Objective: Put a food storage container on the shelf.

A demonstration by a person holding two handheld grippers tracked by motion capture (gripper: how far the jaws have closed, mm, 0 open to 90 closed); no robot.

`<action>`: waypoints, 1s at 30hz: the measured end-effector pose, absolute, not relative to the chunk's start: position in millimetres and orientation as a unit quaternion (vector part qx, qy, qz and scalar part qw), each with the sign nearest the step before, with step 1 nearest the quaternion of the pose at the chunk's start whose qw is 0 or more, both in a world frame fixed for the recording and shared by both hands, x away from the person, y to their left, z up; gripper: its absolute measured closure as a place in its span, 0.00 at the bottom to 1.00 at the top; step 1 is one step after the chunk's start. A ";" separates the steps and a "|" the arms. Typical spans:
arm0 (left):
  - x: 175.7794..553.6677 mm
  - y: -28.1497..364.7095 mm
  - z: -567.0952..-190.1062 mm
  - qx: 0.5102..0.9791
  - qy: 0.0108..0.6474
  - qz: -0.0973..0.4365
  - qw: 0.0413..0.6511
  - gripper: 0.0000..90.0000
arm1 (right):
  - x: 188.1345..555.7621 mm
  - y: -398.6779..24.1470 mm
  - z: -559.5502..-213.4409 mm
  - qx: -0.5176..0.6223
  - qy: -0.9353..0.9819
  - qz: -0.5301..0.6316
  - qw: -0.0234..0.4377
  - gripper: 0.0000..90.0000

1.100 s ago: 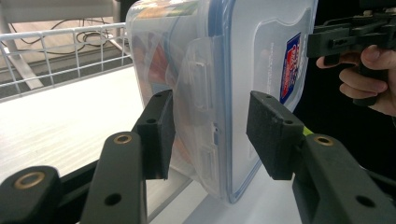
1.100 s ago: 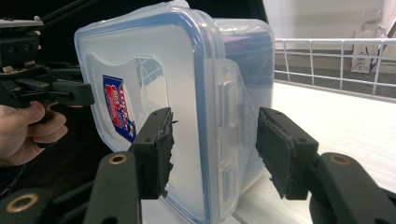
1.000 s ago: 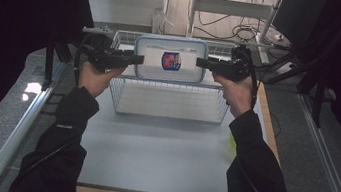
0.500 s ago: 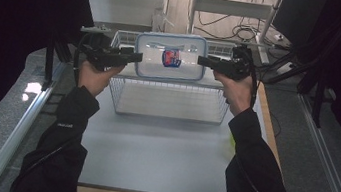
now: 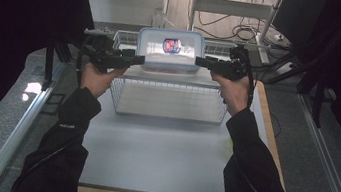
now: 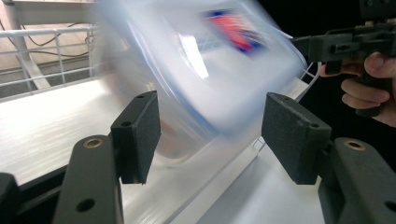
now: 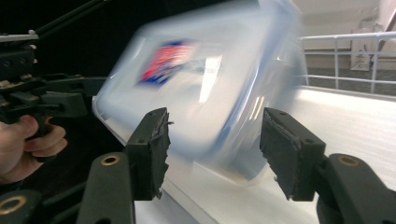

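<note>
Container: clear plastic box (image 5: 170, 50) with blue-rimmed lid and red-blue label, blurred, upper centre of frame over wire basket (image 5: 171, 101).
Left tool (image 5: 139, 60): jaws just opening, pads clear of box.
Right tool (image 5: 199, 61): jaws parted, box between, not pressed.
Table (image 5: 155, 154): pale, lower centre.

So the wire basket (image 5: 170, 101) sits on the table (image 5: 154, 159), toward the far side. The plastic box (image 5: 170, 50) is over the basket's back end, tilted. The left gripper (image 5: 135, 61) is just left of the box, the right gripper (image 5: 201, 61) just right of it, both level with it. A shelf rack (image 5: 231, 8) stands behind the table.
</note>
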State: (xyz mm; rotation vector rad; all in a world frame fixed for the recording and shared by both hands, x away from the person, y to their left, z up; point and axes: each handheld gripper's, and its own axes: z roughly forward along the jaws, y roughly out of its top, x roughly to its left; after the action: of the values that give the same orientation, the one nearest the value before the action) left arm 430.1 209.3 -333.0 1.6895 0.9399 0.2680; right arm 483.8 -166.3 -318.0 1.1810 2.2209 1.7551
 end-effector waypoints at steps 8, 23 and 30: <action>428.5 206.3 -334.1 0.724 0.394 0.127 0.552 0.43 | 481.8 -163.9 -319.4 0.380 0.731 0.564 0.049 0.51; 435.0 197.8 -349.2 0.735 0.405 0.129 0.529 0.82 | 473.0 -145.4 -331.1 0.340 0.775 0.524 0.091 0.95; 436.4 191.4 -349.7 0.738 0.397 0.126 0.530 0.82 | 474.4 -141.3 -333.5 0.341 0.777 0.520 0.099 0.95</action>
State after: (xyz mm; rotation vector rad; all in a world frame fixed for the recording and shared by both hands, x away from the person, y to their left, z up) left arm 436.4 191.4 -349.7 1.7620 0.9482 0.3001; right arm 474.4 -141.3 -333.5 1.0079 2.2985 1.5370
